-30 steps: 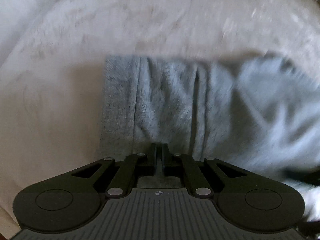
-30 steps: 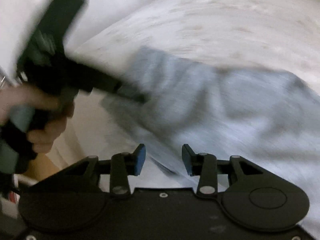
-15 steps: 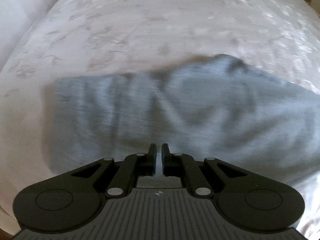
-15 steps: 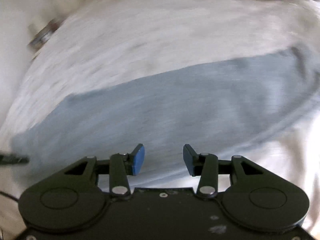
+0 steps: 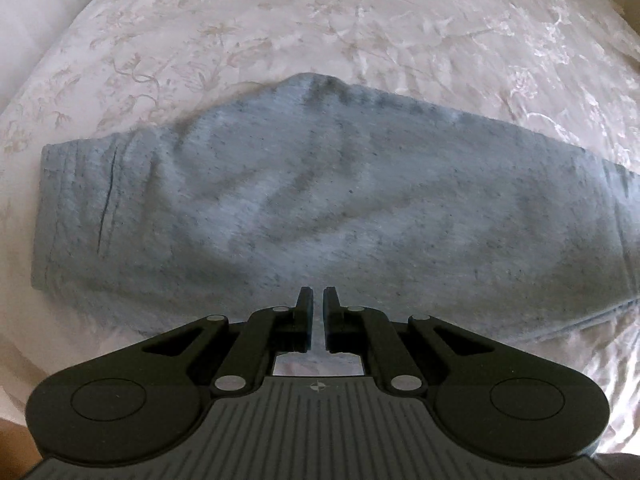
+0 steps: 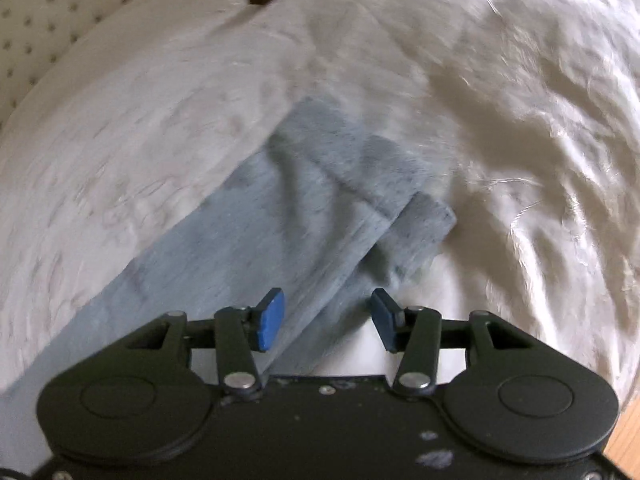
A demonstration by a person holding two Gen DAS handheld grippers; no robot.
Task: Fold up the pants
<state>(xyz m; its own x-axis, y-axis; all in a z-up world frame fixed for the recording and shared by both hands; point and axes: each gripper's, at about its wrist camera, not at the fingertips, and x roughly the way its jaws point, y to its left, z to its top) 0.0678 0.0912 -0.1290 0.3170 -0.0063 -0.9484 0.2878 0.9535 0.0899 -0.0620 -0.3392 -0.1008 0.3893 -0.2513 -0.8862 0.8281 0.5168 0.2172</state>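
Your grey sweatpants (image 5: pixel 320 200) lie flat on the bed (image 5: pixel 360 20), legs stacked lengthwise for a crosswise fold. Left hand-held gripper (image 5: pixel 317 300) hovers nearly closed, empty; right hand-held gripper (image 6: pixel 328 312) gapes over the cuffs (image 6: pixel 400 216), positioned to grasp.

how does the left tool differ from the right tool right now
The left tool has its fingers nearly together with only a narrow slit between them; the right tool is spread wide. The left tool's pads look black; the right tool's pads are blue. Both hover over the grey pants, holding nothing.
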